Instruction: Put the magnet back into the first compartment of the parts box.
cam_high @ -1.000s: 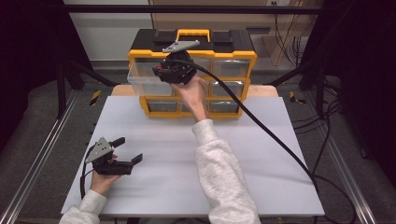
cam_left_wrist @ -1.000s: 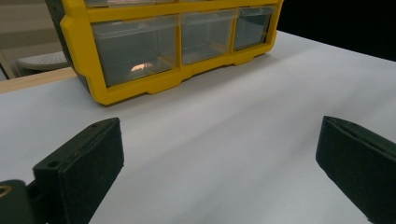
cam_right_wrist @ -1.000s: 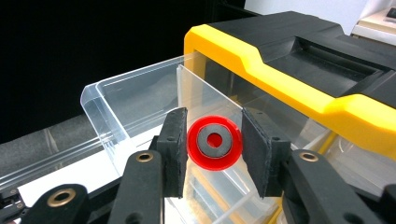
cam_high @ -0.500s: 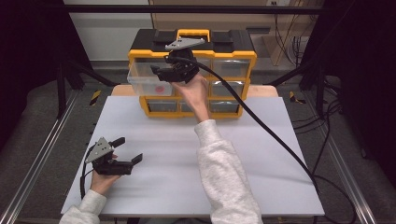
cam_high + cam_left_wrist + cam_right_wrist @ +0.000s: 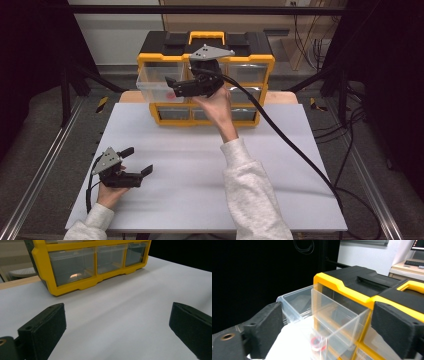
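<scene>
Change: right gripper [image 5: 172,88] fingers have just been opening, nothing between them; clear drawer [image 5: 157,82] stands pulled out.
Left gripper [image 5: 141,174]: fingers wide, empty, over the desk [image 5: 200,165].
Meaning: drawer likely released.

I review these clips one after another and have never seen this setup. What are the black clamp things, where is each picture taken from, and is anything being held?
A person holds a two-jaw gripper in each hand. The high view looks down on the white table. The left gripper rests open above the table, holding nothing. The right gripper is at the yellow drawer organizer, beside its pulled-out clear drawer; its jaws have just been opening, nothing between them. The two gripper views look along each gripper's own jaws. A small red thing lies in the drawer.
</scene>
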Tool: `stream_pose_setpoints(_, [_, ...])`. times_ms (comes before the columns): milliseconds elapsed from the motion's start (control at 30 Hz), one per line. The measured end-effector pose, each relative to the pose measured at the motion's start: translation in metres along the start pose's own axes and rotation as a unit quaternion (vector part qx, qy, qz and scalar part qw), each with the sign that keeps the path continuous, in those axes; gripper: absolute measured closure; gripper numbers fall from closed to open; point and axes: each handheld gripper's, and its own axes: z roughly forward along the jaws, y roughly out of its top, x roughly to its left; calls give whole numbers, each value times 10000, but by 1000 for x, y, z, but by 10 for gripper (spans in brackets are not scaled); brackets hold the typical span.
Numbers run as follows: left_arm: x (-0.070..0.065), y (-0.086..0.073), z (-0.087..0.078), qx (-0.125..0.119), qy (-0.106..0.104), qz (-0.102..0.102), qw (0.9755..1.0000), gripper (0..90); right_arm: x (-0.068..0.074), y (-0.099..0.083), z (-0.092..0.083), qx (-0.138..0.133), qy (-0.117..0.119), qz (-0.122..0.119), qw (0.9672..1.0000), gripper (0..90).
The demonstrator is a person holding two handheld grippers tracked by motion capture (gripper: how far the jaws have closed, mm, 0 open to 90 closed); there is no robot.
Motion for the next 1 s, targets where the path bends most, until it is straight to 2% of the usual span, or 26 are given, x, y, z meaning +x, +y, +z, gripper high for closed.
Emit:
stream_pose_setpoints(200, [0, 0, 0, 7, 6, 4, 10000, 5, 4, -13, -16, -23, -6, -35, 10000, 53])
stream_pose_setpoints(600, [0, 0, 0, -2, 19, -1, 10000, 5, 10, -40, -52, -219, -43, -45, 9997, 41])
stream_pose_setpoints(1000, [-1, -1, 1, 32, 14, 10, 10000, 5, -2, -81, -89, -129, -214, 78, 9997, 40])
